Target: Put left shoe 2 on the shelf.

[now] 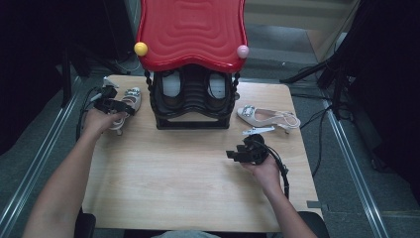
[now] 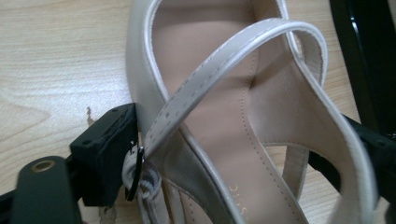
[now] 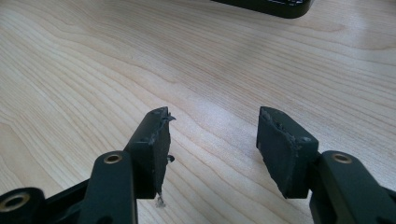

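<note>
At the left of the high view, the left gripper sat over the heel end of a pale beige leather slingback sandal with a jewelled toe, which lay on the light wooden table just left of the black plastic shoe rack under its glossy red wavy lid. In the left gripper view the jaws stood either side of the sandal's heel part, one black pad against the buckle side and the other at the far right edge of the frame. They looked closed onto the shoe's sides, though whether the grip was firm could not be told. Taking it at the narrow heel was probably so that it could be lifted and steered toe-first.

The sandal's long axis ran up the frame in the high view, toe toward the top and heel toward the bottom, roughly parallel with the rack's left side. Its crossed straps arched loosely over the insole.

A matching beige slingback sandal lay at the right of centre in that view, just right of the rack, its long axis running across the frame with the toe pointing left toward the rack.

The right gripper hovered lower right of centre, apart from that second shoe. In the right gripper view its jaws stood wide apart, holding nothing, with bare wood between them, likely waiting its turn.
</note>
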`<state>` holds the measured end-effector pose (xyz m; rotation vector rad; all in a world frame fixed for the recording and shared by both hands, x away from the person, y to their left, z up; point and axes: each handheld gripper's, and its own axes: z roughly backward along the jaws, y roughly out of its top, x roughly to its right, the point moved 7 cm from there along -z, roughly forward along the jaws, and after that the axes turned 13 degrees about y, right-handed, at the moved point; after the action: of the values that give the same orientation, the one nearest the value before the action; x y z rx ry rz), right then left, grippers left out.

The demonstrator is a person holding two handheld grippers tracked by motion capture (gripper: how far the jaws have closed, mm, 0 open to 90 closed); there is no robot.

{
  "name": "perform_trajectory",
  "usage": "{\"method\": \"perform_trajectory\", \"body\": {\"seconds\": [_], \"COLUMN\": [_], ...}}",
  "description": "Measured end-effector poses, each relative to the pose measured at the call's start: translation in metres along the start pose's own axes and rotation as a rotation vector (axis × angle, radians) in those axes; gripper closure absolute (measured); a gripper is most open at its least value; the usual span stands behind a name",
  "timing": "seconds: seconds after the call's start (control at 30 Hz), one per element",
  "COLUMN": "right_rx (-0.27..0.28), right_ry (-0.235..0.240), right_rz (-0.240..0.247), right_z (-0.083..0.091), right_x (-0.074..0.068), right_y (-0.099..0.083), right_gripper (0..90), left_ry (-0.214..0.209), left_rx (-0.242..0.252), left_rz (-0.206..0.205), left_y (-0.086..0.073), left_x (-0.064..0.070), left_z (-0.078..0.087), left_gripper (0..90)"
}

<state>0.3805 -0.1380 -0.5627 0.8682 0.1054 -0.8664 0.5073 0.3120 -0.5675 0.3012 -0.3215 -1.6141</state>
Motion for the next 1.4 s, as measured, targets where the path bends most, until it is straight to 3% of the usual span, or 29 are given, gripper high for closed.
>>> {"method": "perform_trajectory", "body": {"seconds": [0.03, 0.17, 0.3, 0.5, 0.63, 0.73, 0.8, 1.07, 1.13, 1.17, 1.4], "right_rx": [0.000, -0.001, 0.000, 0.007, 0.008, 0.010, 0.010, 0.008, 0.008, 0.009, 0.014], "right_ry": [0.000, -0.002, -0.002, -0.003, -0.004, -0.004, -0.003, -0.004, -0.004, -0.005, -0.001], "right_rz": [0.000, 0.000, 0.000, -0.004, -0.009, -0.005, -0.005, -0.008, -0.004, -0.006, -0.007], "right_z": [0.000, 0.000, 0.001, 0.001, 0.002, 0.002, 0.002, 0.002, 0.002, 0.002, 0.002], "right_x": [0.000, 0.000, 0.000, 0.001, 0.001, 0.002, 0.002, 0.002, 0.002, 0.002, 0.002], "right_y": [0.000, 0.000, 0.000, 0.001, 0.001, 0.001, 0.001, 0.001, 0.001, 0.001, 0.002], "right_gripper": [46.0, 46.0, 46.0, 46.0, 46.0, 46.0, 46.0, 46.0, 46.0, 46.0, 46.0], "left_ry": [0.000, 0.092, 0.091, 0.034, 0.009, 0.019, 0.018, 0.003, -0.035, -0.039, -0.049], "left_rx": [0.000, -0.003, -0.012, 0.015, 0.046, 0.043, 0.045, 0.069, 0.101, 0.108, 0.151], "left_rz": [0.000, -0.034, -0.024, 0.054, 0.074, 0.038, 0.073, 0.062, 0.119, 0.128, 0.124], "left_y": [0.000, 0.000, 0.000, 0.001, 0.003, 0.002, 0.002, 0.003, 0.007, 0.008, 0.014], "left_x": [0.000, 0.001, 0.000, -0.003, -0.006, -0.007, -0.007, -0.014, -0.014, -0.014, -0.016], "left_z": [0.000, 0.000, 0.001, 0.006, 0.015, 0.019, 0.019, 0.031, 0.038, 0.041, 0.063], "left_gripper": [15.9, 25.4, 27.5, 31.7, 36.2, 36.4, 36.6, 37.0, 37.0, 37.1, 37.1]}}
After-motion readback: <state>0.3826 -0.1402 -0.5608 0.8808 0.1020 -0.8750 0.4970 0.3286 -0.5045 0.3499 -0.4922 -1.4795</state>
